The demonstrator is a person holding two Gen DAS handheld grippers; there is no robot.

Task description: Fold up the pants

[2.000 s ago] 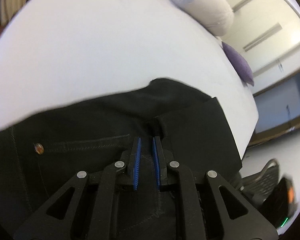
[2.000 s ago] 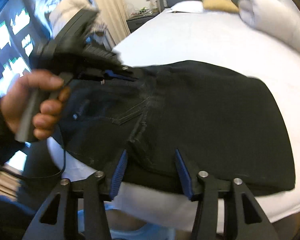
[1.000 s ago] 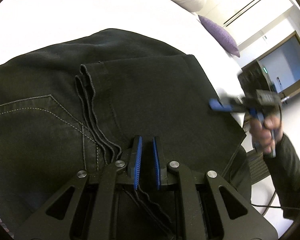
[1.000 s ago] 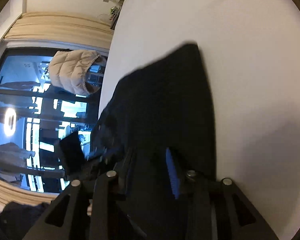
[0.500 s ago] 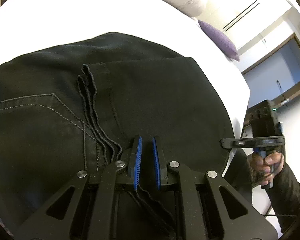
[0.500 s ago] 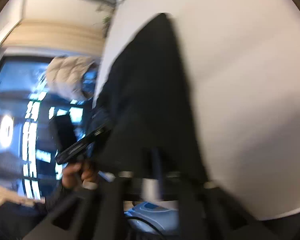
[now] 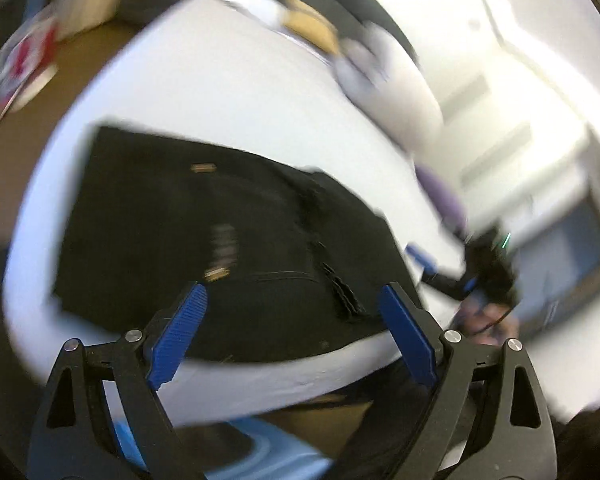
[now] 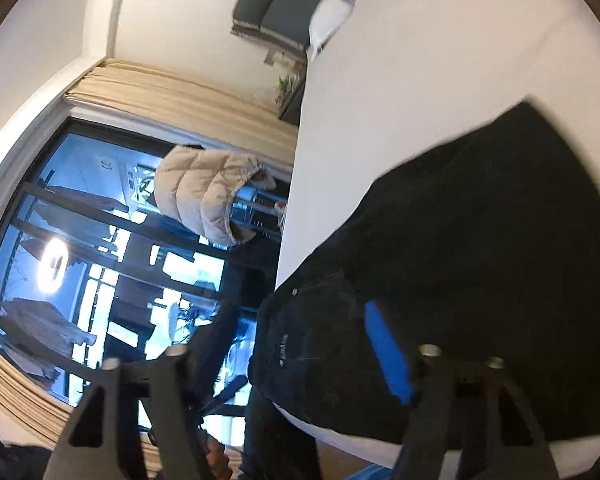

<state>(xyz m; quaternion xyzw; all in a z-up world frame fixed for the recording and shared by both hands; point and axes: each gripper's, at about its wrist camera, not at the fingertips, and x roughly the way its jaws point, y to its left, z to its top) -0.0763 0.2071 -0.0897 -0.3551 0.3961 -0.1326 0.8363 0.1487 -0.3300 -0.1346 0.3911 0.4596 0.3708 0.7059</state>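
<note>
Pulled back off the pants (image 7: 228,248) since half a second ago, left tongs (image 7: 292,320) now spreading, blue pads wide apart, nothing between them. Right tongs (image 8: 300,360) likewise opening; one blue pad (image 8: 388,352) plain against black cloth, the other finger dark and hard to make out, no grip seen. Pants lying folded, a black slab on the white bed (image 7: 220,92), near its front edge. Left view alone: right tongs at the pants' far corner, hand (image 7: 484,316) beneath, blurred. Right view alone: small logo on the cloth, window (image 8: 100,260), beige puffer jacket (image 8: 208,196), curtain (image 8: 180,96). Pillows (image 7: 384,76) smeared by motion.
</note>
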